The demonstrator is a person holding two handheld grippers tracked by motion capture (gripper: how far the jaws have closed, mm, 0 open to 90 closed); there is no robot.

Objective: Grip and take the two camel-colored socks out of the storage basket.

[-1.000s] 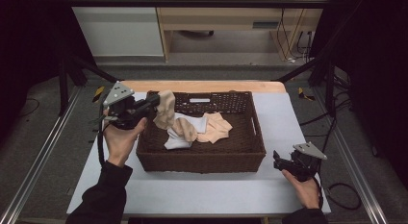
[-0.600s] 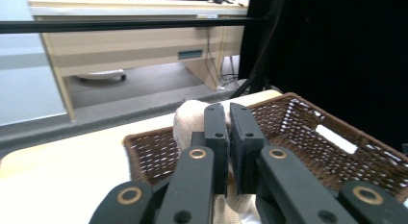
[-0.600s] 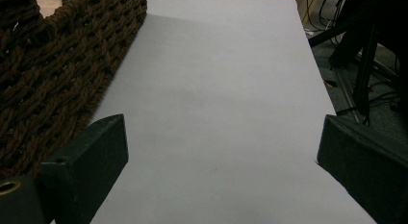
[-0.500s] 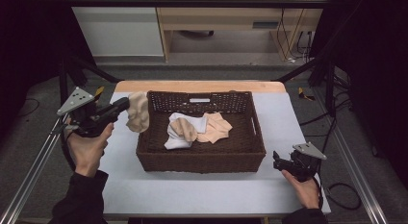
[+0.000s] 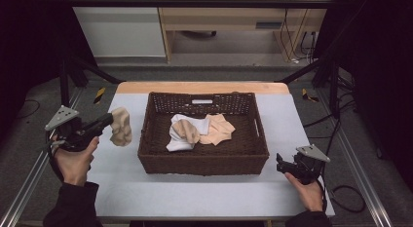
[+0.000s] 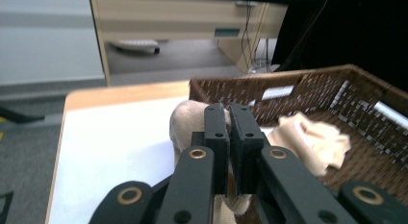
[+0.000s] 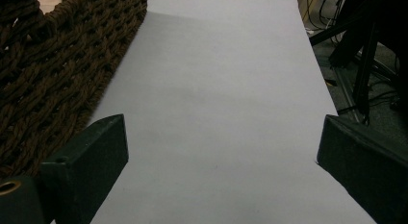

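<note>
**Beige cloth held clear of the basket's left wall**

The left gripper (image 5: 108, 121) is clamped on a bunched beige cloth (image 5: 121, 127), which hangs long axis downward over the table (image 5: 146, 198) near its left edge, just left of the wicker basket (image 5: 202, 164). The right gripper (image 5: 282, 163) rests wide open near the right front corner, holding nothing

one dark wicker basket (image 5: 204, 159) on one white-topped table (image 5: 195, 193). three cloth pieces: one tan cloth (image 5: 121, 126) outside the basket, one white cloth (image 5: 182, 134) and one peach cloth (image 5: 219, 129) inside. two grippers: left gripper (image 5: 108, 121), right gripper (image 5: 281, 162). two hands.
</note>
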